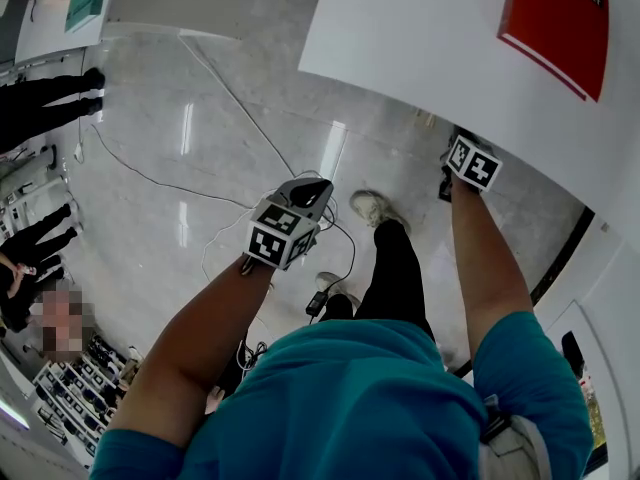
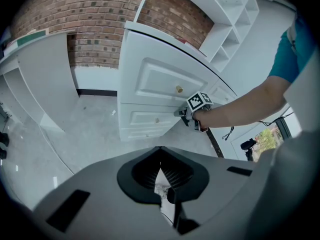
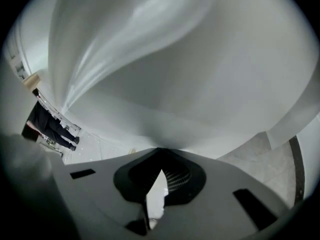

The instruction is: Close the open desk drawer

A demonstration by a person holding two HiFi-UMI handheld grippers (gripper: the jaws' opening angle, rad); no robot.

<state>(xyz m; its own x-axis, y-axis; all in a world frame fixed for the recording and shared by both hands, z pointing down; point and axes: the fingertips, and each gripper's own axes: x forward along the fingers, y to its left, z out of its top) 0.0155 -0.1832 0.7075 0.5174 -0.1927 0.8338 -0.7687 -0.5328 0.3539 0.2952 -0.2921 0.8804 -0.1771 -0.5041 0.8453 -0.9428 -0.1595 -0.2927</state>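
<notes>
Right gripper (image 1: 472, 163): jaws together, nothing between them. The tips sit close against the white drawer (image 2: 160, 81) front, low and to the right of the knob (image 2: 178, 89); I cannot confirm contact. Left gripper (image 1: 283, 230): jaws together, empty, hanging over the floor, apart from the desk (image 1: 420, 28). I cannot tell how far the drawer stands out.

Hazards, in my judgement:
- An off-centre push may skew the drawer and jam it.
- The narrow tips may slide on the smooth front.
- The cable (image 1: 150, 180) on the floor runs near the person's feet.
</notes>
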